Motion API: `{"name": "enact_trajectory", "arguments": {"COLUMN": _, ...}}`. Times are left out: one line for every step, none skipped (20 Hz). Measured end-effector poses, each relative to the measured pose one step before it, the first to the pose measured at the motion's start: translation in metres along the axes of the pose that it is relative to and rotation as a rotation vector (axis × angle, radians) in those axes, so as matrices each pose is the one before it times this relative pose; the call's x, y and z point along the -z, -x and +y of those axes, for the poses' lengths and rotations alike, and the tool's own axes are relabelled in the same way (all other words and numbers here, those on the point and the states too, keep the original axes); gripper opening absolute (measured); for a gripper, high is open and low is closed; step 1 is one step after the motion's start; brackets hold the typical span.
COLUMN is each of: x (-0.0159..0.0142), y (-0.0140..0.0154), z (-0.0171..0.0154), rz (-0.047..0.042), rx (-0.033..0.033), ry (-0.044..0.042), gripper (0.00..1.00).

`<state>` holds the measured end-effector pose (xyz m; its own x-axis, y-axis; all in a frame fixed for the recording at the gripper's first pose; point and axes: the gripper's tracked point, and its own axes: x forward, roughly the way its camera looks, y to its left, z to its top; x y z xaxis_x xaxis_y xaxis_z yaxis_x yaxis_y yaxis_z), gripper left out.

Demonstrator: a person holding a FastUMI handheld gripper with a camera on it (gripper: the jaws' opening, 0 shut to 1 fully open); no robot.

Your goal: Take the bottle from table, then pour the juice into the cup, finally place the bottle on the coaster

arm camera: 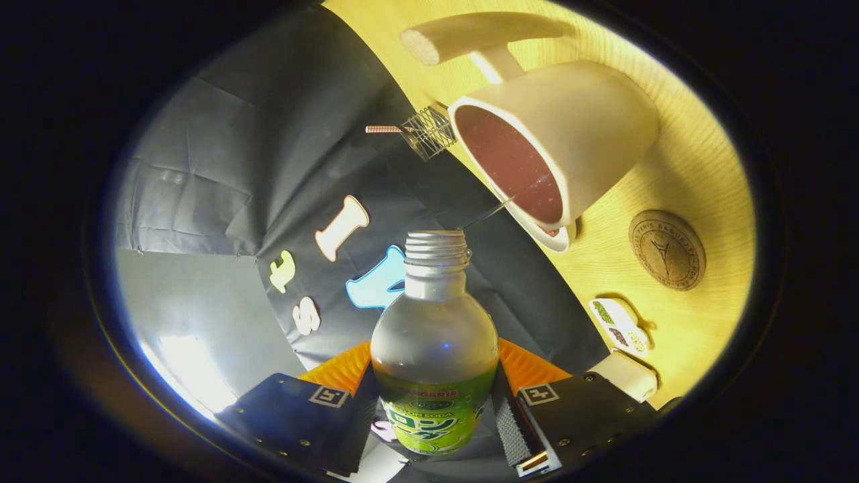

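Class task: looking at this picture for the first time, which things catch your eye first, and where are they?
The uncapped bottle, clamped between the tool's fingers, is tilted toward the cup just beyond its mouth. The cup's inside looks dark red. The round coaster lies bare on the wooden table beside the cup.

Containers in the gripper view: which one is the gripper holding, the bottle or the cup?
The bottle: the gripper is shut on its labelled body. The cup stands free beyond, on the table.

The light wooden table [698,168] carries a white cup [570,127], a round cork coaster [666,249] and a small wire whisk [426,131].
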<state>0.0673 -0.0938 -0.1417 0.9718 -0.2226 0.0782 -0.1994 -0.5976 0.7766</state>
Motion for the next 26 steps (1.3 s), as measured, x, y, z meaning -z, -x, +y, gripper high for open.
{"name": "enact_trajectory", "arguments": {"x": -0.00270, "y": -0.00033, "z": -0.00448, "rz": 0.00100, "rx": 0.00976, "ry": 0.01936, "gripper": 0.77}}
{"name": "enact_trajectory", "arguments": {"x": -0.00253, "y": 0.00239, "z": -0.00607, "rz": 0.00512, "rx": 0.01818, "ry": 0.02944, "gripper": 0.77}}
{"name": "enact_trajectory", "arguments": {"x": -0.00283, "y": 0.00062, "z": -0.00595, "rz": 0.00884, "rx": 0.01537, "ry": 0.03381, "gripper": 0.77}}
{"name": "enact_trajectory", "arguments": {"x": -0.00198, "y": 0.00029, "z": -0.00323, "rz": 0.00244, "rx": 0.00870, "ry": 0.03015, "gripper": 0.77}}
{"name": "enact_trajectory", "arguments": {"x": -0.00407, "y": 0.00035, "z": -0.00256, "rz": 0.00038, "rx": 0.00752, "ry": 0.02135, "gripper": 0.78}}
{"name": "enact_trajectory", "arguments": {"x": -0.00274, "y": 0.00207, "z": -0.00352, "rz": -0.00052, "rx": 0.00443, "ry": 0.01915, "gripper": 0.77}}
{"name": "enact_trajectory", "arguments": {"x": -0.00255, "y": -0.00034, "z": -0.00258, "rz": 0.00264, "rx": 0.00665, "ry": 0.02293, "gripper": 0.77}}
{"name": "enact_trajectory", "arguments": {"x": -0.00160, "y": 0.00069, "z": -0.00126, "rz": 0.00245, "rx": 0.00661, "ry": 0.02643, "gripper": 0.77}}
{"name": "enact_trajectory", "arguments": {"x": -0.00138, "y": 0.00041, "z": -0.00263, "rz": 0.00260, "rx": 0.00975, "ry": 0.02595, "gripper": 0.77}}
{"name": "enact_trajectory", "arguments": {"x": -0.00014, "y": -0.00165, "z": -0.00166, "rz": 0.00326, "rx": 0.00940, "ry": 0.02621, "gripper": 0.77}}
{"name": "enact_trajectory", "arguments": {"x": -0.00129, "y": -0.00012, "z": -0.00084, "rz": 0.00008, "rx": 0.00962, "ry": 0.02731, "gripper": 0.77}}
{"name": "enact_trajectory", "arguments": {"x": -0.00083, "y": -0.00031, "z": 0.00099, "rz": 0.00203, "rx": 0.00668, "ry": 0.03106, "gripper": 0.77}}
{"name": "enact_trajectory", "arguments": {"x": -0.00042, "y": -0.00138, "z": 0.00094, "rz": 0.00332, "rx": 0.00185, "ry": 0.03367, "gripper": 0.77}}
{"name": "enact_trajectory", "arguments": {"x": 0.00130, "y": 0.00063, "z": 0.00158, "rz": 0.00261, "rx": 0.00103, "ry": 0.03356, "gripper": 0.77}}
{"name": "enact_trajectory", "arguments": {"x": -0.00012, "y": -0.00143, "z": 0.00060, "rz": 0.00364, "rx": 0.00131, "ry": 0.03373, "gripper": 0.77}}
{"name": "enact_trajectory", "arguments": {"x": -0.00064, "y": -0.00208, "z": 0.00071, "rz": -0.00115, "rx": 0.00666, "ry": 0.03313, "gripper": 0.77}}
{"name": "enact_trajectory", "arguments": {"x": -0.00236, "y": -0.00244, "z": -0.00001, "rz": -0.00139, "rx": 0.00394, "ry": 0.03231, "gripper": 0.77}}
{"name": "enact_trajectory", "arguments": {"x": -0.00021, "y": -0.00193, "z": 0.00048, "rz": 0.00330, "rx": 0.00523, "ry": 0.02836, "gripper": 0.77}}
{"name": "enact_trajectory", "arguments": {"x": 0.00008, "y": -0.00120, "z": 0.00002, "rz": 0.00276, "rx": -0.00082, "ry": 0.02471, "gripper": 0.77}}
{"name": "enact_trajectory", "arguments": {"x": 0.00013, "y": -0.00048, "z": 0.00130, "rz": 0.00345, "rx": -0.00161, "ry": 0.02221, "gripper": 0.77}}
{"name": "enact_trajectory", "arguments": {"x": 0.00053, "y": -0.00171, "z": -0.00035, "rz": 0.00507, "rx": 0.00109, "ry": 0.02021, "gripper": 0.77}}
{"name": "enact_trajectory", "arguments": {"x": 0.00134, "y": -0.00076, "z": 0.00082, "rz": 0.00382, "rx": 0.00147, "ry": 0.02035, "gripper": 0.77}}
{"name": "enact_trajectory", "arguments": {"x": 0.00056, "y": 0.00003, "z": -0.00052, "rz": 0.00396, "rx": 0.00310, "ry": 0.01918, "gripper": 0.77}}
{"name": "enact_trajectory", "arguments": {"x": 0.00165, "y": -0.00003, "z": 0.00073, "rz": 0.00345, "rx": 0.00203, "ry": 0.01782, "gripper": 0.77}}
{"name": "enact_trajectory", "arguments": {"x": 0.00164, "y": -0.00008, "z": 0.00128, "rz": 0.00389, "rx": -0.00238, "ry": 0.01770, "gripper": 0.77}}
{"name": "enact_trajectory", "arguments": {"x": 0.00269, "y": 0.00055, "z": 0.00260, "rz": 0.00833, "rx": -0.00081, "ry": 0.02021, "gripper": 0.77}}
